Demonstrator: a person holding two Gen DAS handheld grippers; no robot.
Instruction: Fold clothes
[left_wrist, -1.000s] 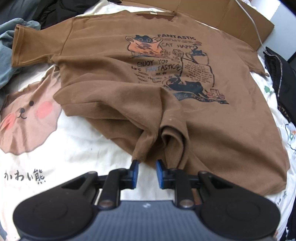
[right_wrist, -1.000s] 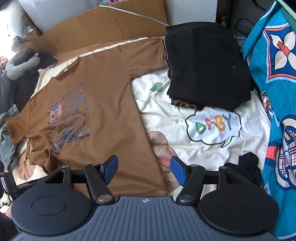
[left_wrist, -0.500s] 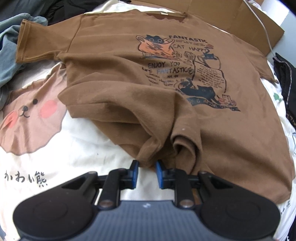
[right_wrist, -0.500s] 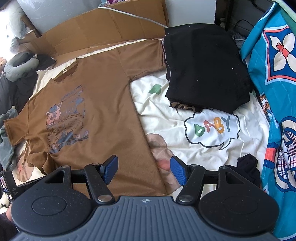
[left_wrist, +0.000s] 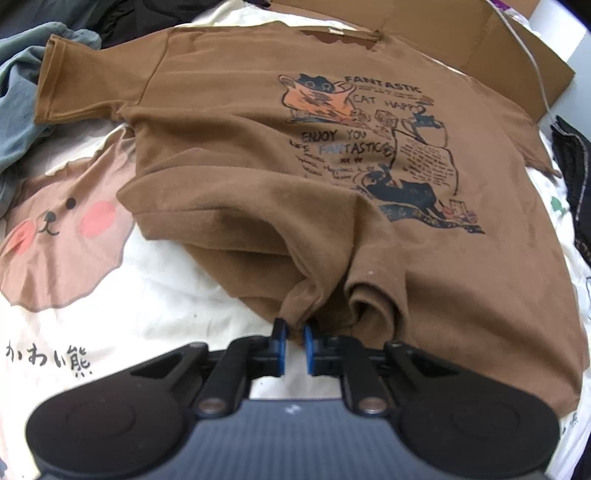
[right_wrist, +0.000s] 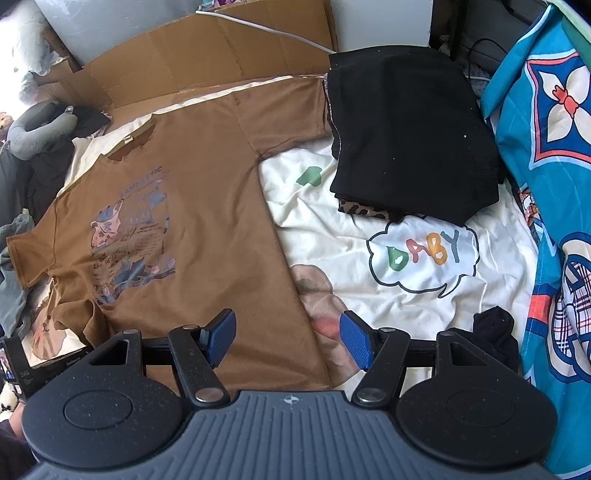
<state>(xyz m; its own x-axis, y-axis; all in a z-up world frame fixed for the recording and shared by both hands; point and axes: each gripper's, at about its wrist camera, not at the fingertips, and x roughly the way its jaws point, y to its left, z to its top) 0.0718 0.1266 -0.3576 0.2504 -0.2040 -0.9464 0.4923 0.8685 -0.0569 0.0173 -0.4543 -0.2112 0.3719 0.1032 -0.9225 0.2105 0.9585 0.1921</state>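
A brown T-shirt (left_wrist: 332, 192) is lying print-side up on a cream bedsheet (left_wrist: 155, 314) patterned with a bear face (left_wrist: 62, 236); its collar is pointing toward a flattened cardboard sheet (right_wrist: 207, 62) at the far edge, and its near left corner is bunching into folds. The left gripper (left_wrist: 292, 345) is pointing steeply down at that bunched hem; its jaws have just been closing, and the blue pads (left_wrist: 279, 345) are now standing narrowly apart with a fold of the shirt's edge pinched at their tips. The right gripper (right_wrist: 288, 338) is hanging over the shirt's near right edge; its jaws are gaping wide with nothing between them, one pad (right_wrist: 221, 336) above brown cloth and the other above the sheet's bear print. A folded black garment (right_wrist: 410, 136) is resting on the sheet to the right of the shirt, touching its right sleeve, with a leopard-print piece (right_wrist: 364, 210) peeking out beneath it; a blue patterned cloth (right_wrist: 554, 184) is running along the far right; a small dark item (right_wrist: 493, 336) is sitting near it; grey-blue clothing (left_wrist: 22, 110) is lying heaped beside the shirt's left sleeve.
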